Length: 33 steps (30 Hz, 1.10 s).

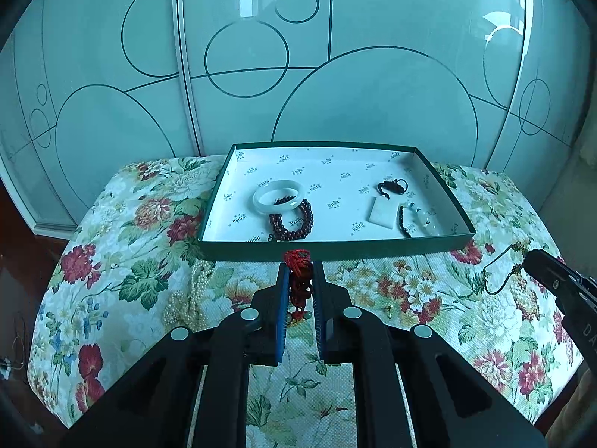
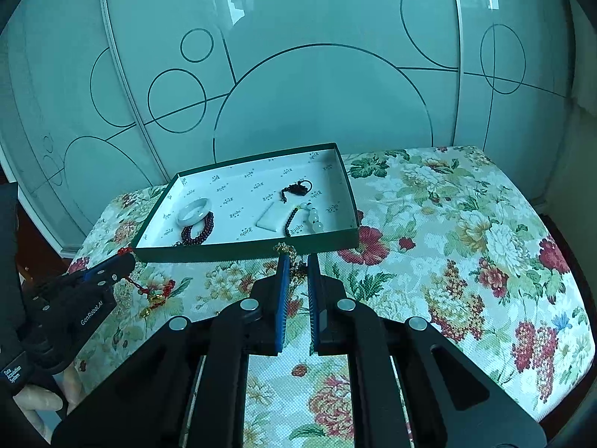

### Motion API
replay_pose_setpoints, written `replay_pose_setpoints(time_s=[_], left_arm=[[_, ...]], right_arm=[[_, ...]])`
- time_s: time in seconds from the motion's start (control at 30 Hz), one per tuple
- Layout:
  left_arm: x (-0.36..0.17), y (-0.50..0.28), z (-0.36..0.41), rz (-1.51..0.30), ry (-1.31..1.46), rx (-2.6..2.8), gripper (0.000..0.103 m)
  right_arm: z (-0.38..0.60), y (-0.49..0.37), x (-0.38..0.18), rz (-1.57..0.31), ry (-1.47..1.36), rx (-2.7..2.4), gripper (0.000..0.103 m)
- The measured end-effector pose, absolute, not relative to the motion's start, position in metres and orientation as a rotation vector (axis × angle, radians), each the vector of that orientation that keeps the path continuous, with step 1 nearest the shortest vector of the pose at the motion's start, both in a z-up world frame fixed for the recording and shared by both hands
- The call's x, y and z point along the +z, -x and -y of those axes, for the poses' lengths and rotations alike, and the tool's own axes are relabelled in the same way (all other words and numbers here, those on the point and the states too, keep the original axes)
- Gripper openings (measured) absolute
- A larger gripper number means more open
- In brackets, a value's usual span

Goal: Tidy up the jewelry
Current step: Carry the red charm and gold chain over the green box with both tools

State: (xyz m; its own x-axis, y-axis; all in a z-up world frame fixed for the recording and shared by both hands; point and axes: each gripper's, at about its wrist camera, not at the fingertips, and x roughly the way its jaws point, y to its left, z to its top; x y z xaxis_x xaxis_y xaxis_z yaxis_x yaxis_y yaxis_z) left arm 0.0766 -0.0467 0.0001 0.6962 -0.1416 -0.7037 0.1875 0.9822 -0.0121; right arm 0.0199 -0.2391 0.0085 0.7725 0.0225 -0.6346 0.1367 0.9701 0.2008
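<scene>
Your left tool [image 1: 300, 272] clamps the red cord bracelet [image 1: 298, 280]; your right tool [image 2: 296, 267] clamps the gold chain [image 2: 286, 250]. The box [image 1: 335, 248] sits at twelve o'clock.

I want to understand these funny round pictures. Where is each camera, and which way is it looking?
Left wrist: sits on the left gripper, looking along its fingers at the tray; it pinches a red cord; the right gripper pokes in.
Right wrist: sits on the right gripper, facing the tray, pinching a gold chain; the left gripper and a hand show.
Both share the tray, white bangle and flowered cloth.
</scene>
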Motion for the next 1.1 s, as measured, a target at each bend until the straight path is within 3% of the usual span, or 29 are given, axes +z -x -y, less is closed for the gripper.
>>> replay_pose_setpoints(time_s=[0.8, 1.1], left_arm=[[0.044, -0.169, 0.053, -0.672, -0.069, -0.168, 0.012], [0.017, -0.225, 0.068, -0.704, -0.103, -0.146, 0.012]], right_arm=[[0.231, -0.113, 0.035, -0.634, -0.233, -0.017, 0.010], [0.235, -0.173, 0.002, -0.699, -0.238, -0.025, 0.010]])
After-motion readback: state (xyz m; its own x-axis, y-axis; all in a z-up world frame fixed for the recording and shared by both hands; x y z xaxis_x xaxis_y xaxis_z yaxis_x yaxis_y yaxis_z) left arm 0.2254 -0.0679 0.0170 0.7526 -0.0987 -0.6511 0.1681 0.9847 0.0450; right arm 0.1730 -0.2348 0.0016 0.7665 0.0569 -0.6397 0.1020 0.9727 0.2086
